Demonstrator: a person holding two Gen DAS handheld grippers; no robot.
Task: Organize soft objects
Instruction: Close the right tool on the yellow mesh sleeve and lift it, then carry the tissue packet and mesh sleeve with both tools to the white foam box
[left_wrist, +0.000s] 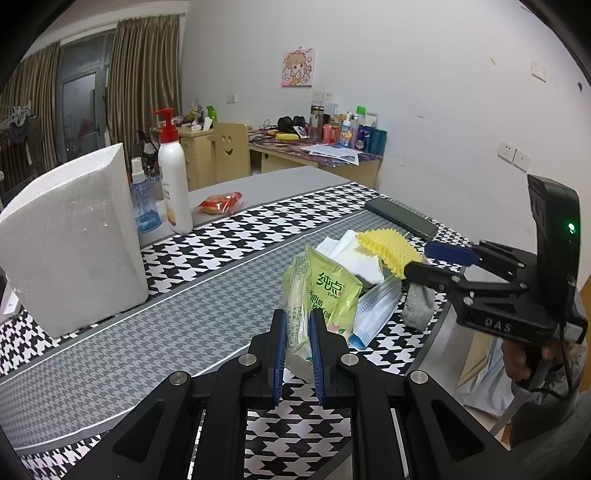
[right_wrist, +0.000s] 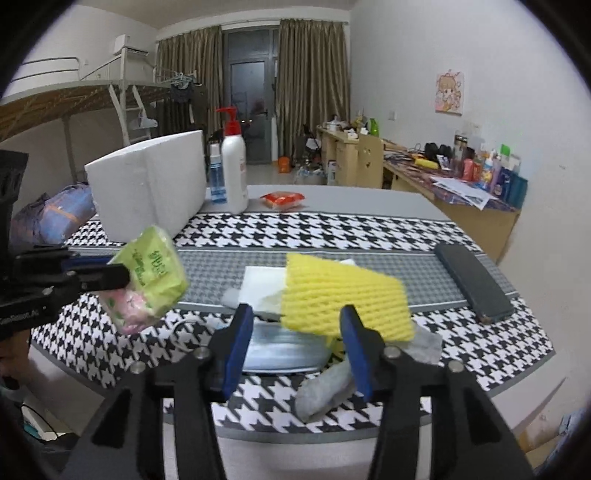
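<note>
Ahead-left of both grippers: tall white foam block (right_wrist: 147, 188) upright on houndstooth-patterned black-and-white table mat (left_wrist: 236, 236). Clamped tight in left gripper (left_wrist: 298, 345): green plastic tissue pack (left_wrist: 321, 295), lifted clear of the mat in the right wrist view only. Between the spread jaws of right gripper (right_wrist: 293, 345): yellow ribbed foam net (right_wrist: 345, 295), contact unclear; left view suggests one finger touching. Beneath, crumpled light-blue face mask (left_wrist: 373, 314).
</note>
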